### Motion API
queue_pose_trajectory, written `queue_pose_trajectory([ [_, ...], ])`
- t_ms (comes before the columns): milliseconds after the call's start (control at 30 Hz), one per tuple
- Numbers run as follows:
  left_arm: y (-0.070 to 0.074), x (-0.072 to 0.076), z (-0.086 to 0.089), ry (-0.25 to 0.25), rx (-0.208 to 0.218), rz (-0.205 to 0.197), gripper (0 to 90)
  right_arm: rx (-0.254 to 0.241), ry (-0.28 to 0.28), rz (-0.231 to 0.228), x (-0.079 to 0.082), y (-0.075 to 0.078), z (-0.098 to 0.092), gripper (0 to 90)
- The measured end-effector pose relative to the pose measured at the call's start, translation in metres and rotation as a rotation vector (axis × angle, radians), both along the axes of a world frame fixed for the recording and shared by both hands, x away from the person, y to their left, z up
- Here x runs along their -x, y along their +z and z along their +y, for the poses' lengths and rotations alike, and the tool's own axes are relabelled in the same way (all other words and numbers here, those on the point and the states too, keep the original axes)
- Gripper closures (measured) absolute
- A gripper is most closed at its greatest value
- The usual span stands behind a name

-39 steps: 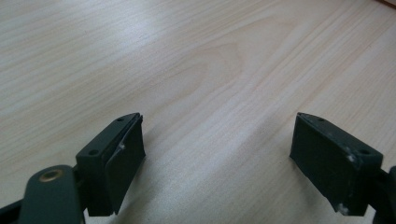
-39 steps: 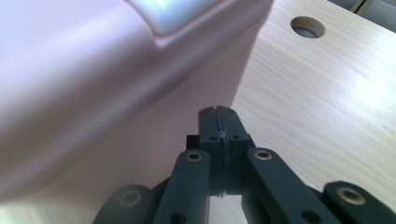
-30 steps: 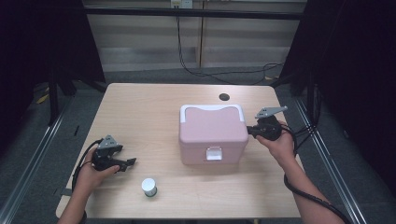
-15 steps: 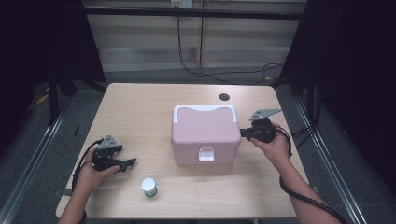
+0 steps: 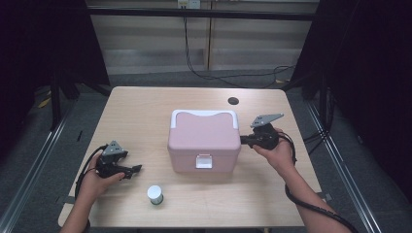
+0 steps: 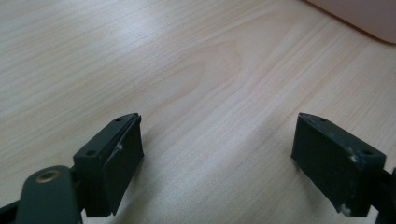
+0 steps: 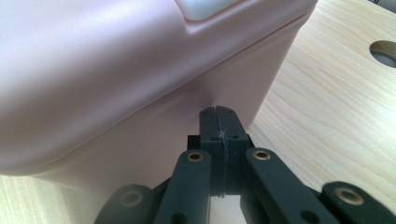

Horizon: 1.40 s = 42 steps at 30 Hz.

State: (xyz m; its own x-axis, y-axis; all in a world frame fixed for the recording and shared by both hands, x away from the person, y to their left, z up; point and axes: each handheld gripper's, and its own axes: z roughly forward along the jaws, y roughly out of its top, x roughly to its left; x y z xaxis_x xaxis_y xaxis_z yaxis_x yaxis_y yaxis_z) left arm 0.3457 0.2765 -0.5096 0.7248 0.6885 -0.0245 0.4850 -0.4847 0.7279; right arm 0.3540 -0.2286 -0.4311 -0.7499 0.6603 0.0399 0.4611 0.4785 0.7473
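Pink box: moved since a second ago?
Yes. The pink box has slid left across the table, away from the dark hole near the far edge, with the shut right claw against its side.

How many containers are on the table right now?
2: the pink box at the table's middle, and the small white jar near the front edge, left of the box. Anything behind the box is hidden.

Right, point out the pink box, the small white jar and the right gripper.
pink box [image 5: 204, 141]: high view, middle of its lid.
small white jar [image 5: 155, 193]: high view, its round top.
right gripper [image 7: 218, 122]: right gripper view, between its shut jaw tips against the box's side.
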Motion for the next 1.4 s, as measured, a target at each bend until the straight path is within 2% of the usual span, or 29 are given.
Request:
queue_pose_trajectory([
  [700, 0.000, 0.000, 0.000, -0.001, -0.008, -0.002, 15.8, -0.011, 0.044, 0.001, -0.001, -0.002, 0.020, 90.0],
  [1033, 0.000, 0.000, 0.000, -0.002, -0.008, -0.002, 15.8, -0.011, 0.044, 0.006, 0.002, -0.004, 0.019, 87.4],
  [1100, 0.000, 0.000, 0.000, -0.002, -0.008, -0.002, 15.8, -0.024, 0.043, 0.007, 0.004, -0.004, 0.016, 86.7],
  [1233, 0.000, 0.000, 0.000, -0.002, -0.008, -0.002, 15.8, -0.049, 0.034, 0.018, 0.009, 0.002, 0.008, 86.9],
  [1400, 0.000, 0.000, 0.000, -0.001, -0.009, -0.002, 15.9, -0.077, 0.018, 0.029, 0.016, 0.023, -0.003, 88.7],
])
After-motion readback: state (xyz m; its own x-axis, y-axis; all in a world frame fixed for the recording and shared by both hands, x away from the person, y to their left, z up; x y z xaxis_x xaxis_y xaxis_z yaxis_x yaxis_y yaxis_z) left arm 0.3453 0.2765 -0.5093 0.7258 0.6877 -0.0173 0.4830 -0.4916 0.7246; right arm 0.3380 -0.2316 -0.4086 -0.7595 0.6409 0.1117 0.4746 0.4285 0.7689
